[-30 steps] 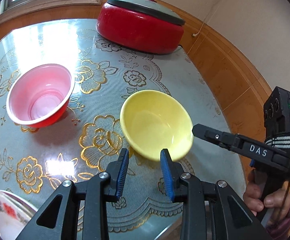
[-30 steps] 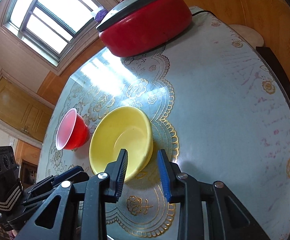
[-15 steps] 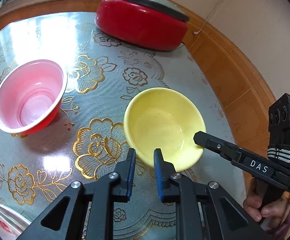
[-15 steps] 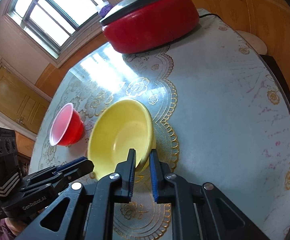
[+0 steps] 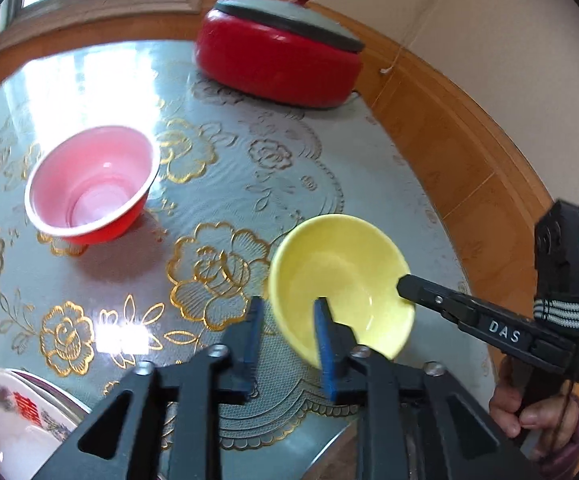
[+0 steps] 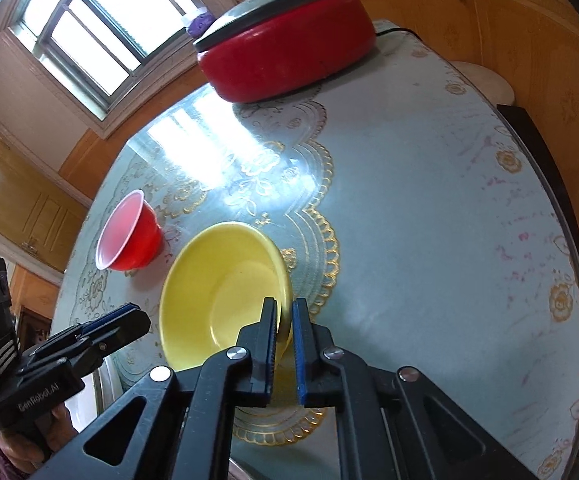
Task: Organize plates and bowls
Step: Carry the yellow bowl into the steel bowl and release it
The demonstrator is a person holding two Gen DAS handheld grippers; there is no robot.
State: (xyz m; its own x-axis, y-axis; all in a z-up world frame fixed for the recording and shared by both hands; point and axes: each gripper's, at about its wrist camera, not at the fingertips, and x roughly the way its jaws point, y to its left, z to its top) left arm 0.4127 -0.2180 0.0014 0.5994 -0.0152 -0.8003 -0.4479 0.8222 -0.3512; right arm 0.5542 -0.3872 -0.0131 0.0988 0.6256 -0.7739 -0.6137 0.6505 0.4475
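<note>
Right gripper (image 6: pixel 284 340) clamped on yellow bowl (image 6: pixel 225 292) rim, near table edge.
My left gripper (image 5: pixel 287 344) is opening, nothing gripped; I'd lift level, then nest it into red bowl (image 5: pixel 91 192).

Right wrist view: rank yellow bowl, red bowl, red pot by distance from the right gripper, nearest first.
1. yellow bowl: its rim sits between the right gripper jaws.
2. red bowl: farther back, to the left.
3. red pot: far table edge, near the window.
</note>
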